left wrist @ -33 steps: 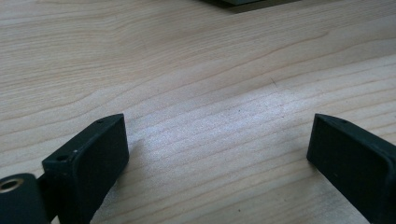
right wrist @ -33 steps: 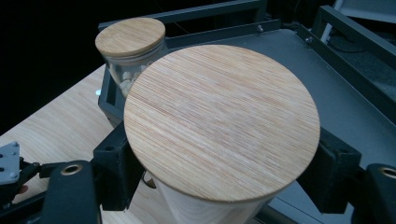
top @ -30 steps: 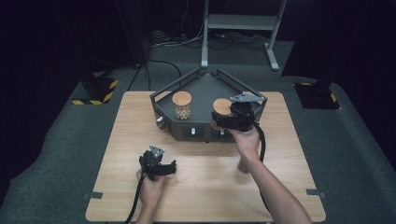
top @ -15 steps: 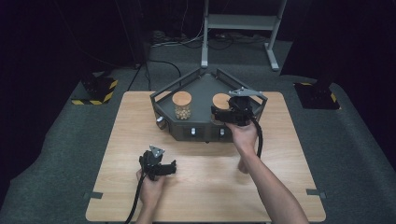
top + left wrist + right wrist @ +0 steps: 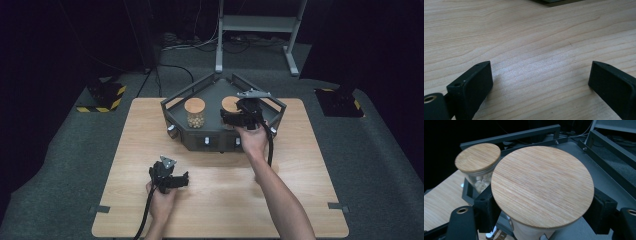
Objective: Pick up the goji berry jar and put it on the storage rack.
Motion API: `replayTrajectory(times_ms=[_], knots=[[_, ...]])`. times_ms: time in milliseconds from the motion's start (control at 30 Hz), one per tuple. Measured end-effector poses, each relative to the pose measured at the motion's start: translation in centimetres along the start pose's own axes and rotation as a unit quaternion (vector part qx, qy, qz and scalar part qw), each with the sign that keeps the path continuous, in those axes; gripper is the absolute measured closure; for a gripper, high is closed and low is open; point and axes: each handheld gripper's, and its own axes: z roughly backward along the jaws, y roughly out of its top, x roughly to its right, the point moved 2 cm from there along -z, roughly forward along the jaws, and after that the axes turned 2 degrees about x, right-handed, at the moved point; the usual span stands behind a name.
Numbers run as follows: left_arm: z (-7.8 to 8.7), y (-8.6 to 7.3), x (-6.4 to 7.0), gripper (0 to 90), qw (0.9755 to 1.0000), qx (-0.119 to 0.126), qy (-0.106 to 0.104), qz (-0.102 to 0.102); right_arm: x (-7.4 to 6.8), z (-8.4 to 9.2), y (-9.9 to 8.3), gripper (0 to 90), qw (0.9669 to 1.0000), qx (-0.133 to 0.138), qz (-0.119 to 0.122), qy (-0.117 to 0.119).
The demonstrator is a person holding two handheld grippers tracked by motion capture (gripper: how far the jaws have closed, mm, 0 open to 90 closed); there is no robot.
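Right hand-held gripper [image 5: 239,116] over the right half of the dark grey tray [image 5: 272,102] at the far middle of the bench [image 5: 300,170], pinching a jar with a round wooden lid [image 5: 542,185]. In the right gripper view, one black jaw pressed against each side of that jar just under the lid rim, glass body below largely hidden by the lid. Jar inside the tray, right of centre, upright as far as can be told; whether resting on the tray floor or raised off it, cannot tell. Second jar [image 5: 194,113] with a matching wooden lid in the left part of the same tray, upright, pale pieces visible through its glass, apart from the held jar. Left hand-held gripper [image 5: 176,179] low over the near left of the bench, well apart from the tray, jaws spread wide with nothing but bare wood grain between them in the left gripper view. Black cable trailing from each gripper back along the forearm.
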Motion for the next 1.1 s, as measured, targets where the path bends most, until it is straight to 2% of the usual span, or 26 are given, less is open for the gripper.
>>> replayTrajectory(times_ms=[267,500,633,833,1100], knots=[[0.0,0.0,0.0,5.7,1.0,0.0,-0.001,0.0,0.1,-1.3,-0.4,25.5,0.9998,-0.012,-0.005,-0.017],[0.0,0.0,0.0,5.7,1.0,0.0,-0.001,0.0,-0.2,-2.5,-0.5,25.5,0.9994,-0.02,-0.001,-0.026],[0.0,0.0,0.0,5.6,1.0,-0.001,-0.001,-0.001,-0.4,-3.0,-0.5,25.5,0.9994,-0.015,-0.003,-0.03],[0.0,0.0,0.0,5.6,1.0,-0.001,-0.002,-0.001,-0.5,-3.7,-0.4,25.5,0.9988,-0.021,0.002,-0.045],[0.0,0.0,0.0,5.6,1.0,-0.002,-0.002,-0.002,-1.5,-5.0,-0.2,25.5,0.9983,-0.028,0.011,-0.049]])
